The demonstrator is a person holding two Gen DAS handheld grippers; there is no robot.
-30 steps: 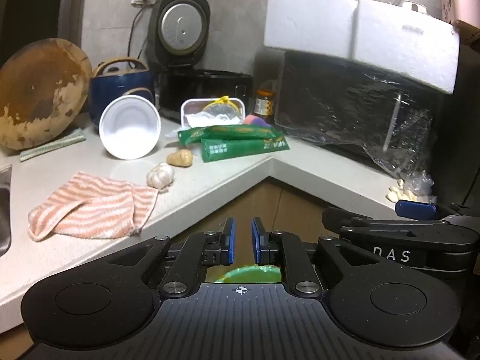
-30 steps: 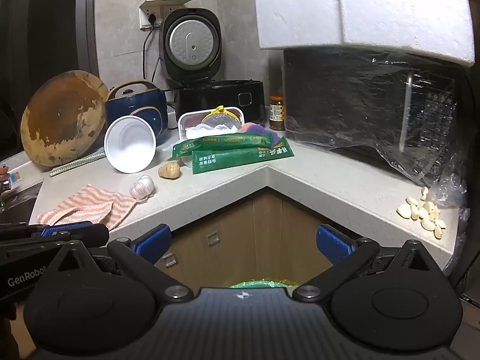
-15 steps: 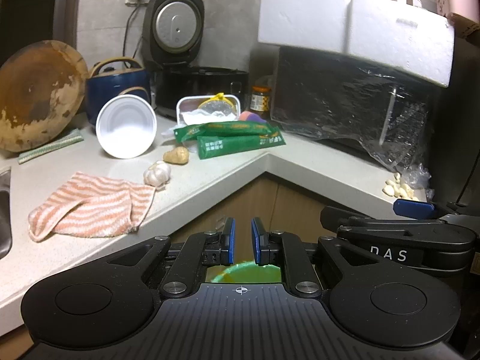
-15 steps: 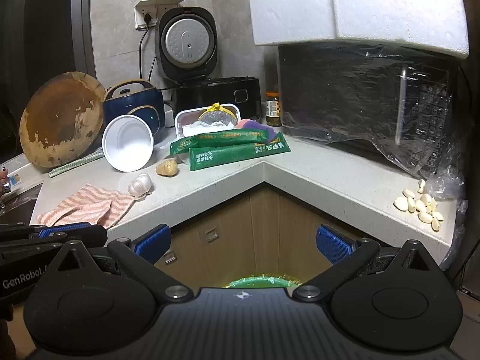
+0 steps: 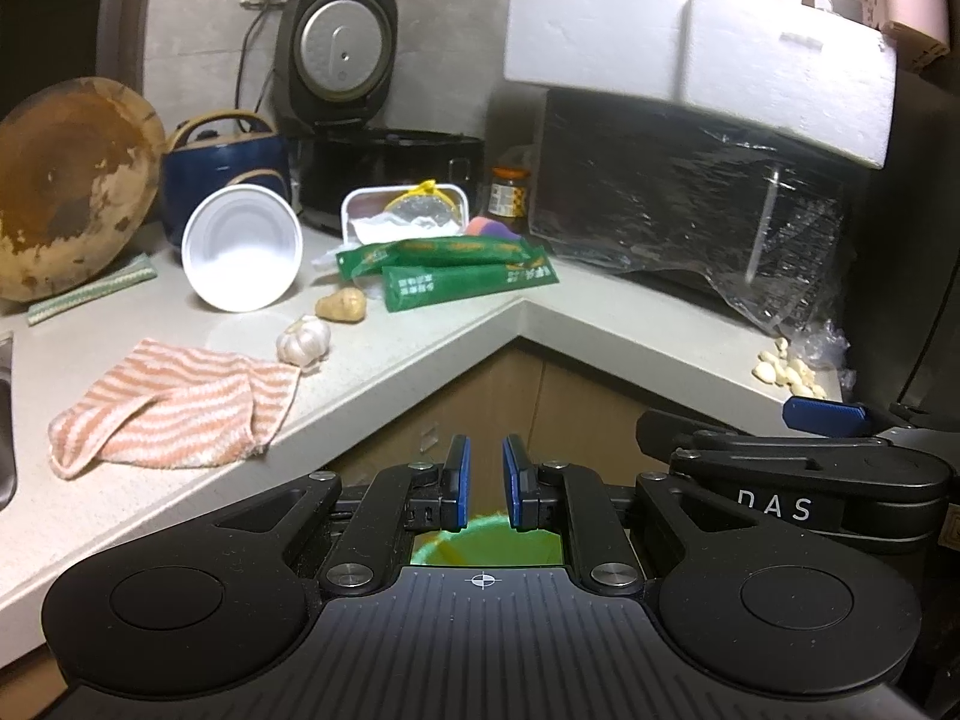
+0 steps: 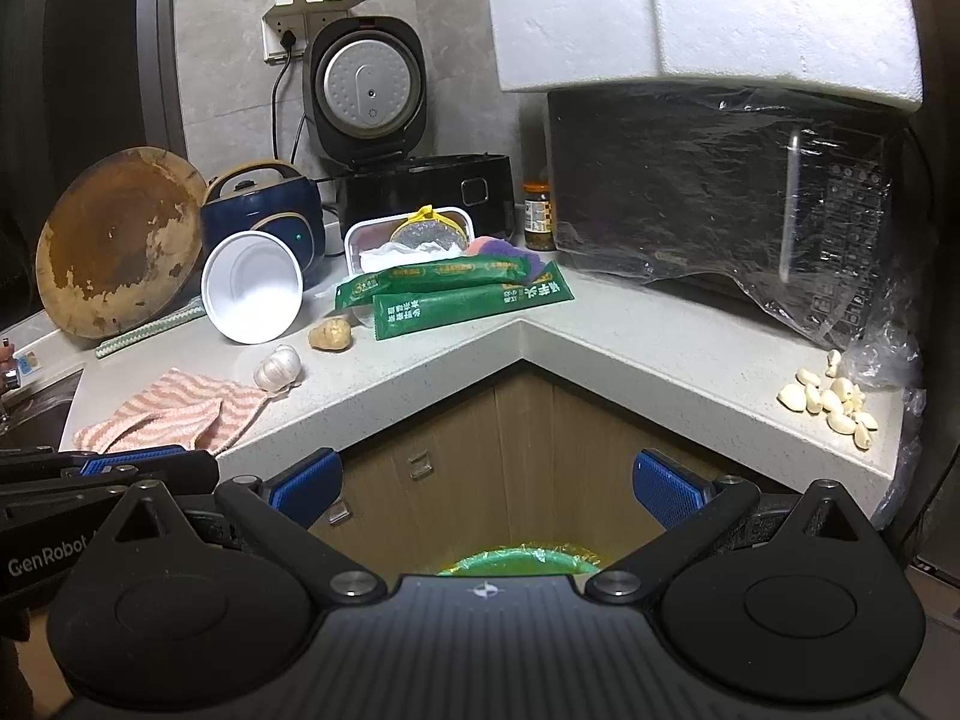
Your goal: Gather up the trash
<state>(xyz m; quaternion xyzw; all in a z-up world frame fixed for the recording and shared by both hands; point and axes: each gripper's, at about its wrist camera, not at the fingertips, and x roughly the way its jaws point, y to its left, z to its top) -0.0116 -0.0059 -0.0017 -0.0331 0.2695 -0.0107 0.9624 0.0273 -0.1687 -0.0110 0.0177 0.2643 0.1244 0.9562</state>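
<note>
A corner counter (image 5: 420,348) holds a white plastic bowl on its side (image 5: 242,249), two green wrappers (image 5: 468,282), a clear tray with crumpled plastic (image 5: 405,213), a garlic bulb (image 5: 304,341) and a ginger piece (image 5: 342,306). A green-lined bin (image 6: 519,561) stands on the floor below the corner. My left gripper (image 5: 485,489) is nearly shut and empty, held above the bin (image 5: 486,543), short of the counter. My right gripper (image 6: 486,489) is open and empty, also above the bin. The bowl (image 6: 252,294) and wrappers (image 6: 468,294) show in the right wrist view too.
A striped cloth (image 5: 174,408) lies at the left near the sink. A wooden board (image 5: 66,186), blue cooker (image 5: 225,165), black rice cooker (image 5: 384,120), plastic-wrapped oven (image 5: 690,204) with foam boxes (image 5: 690,42) line the back. Garlic cloves (image 6: 834,402) lie at right.
Both grippers have drawn back slightly from the counter and tilted down a little; the bin shows more. Nothing on the counter has moved.
</note>
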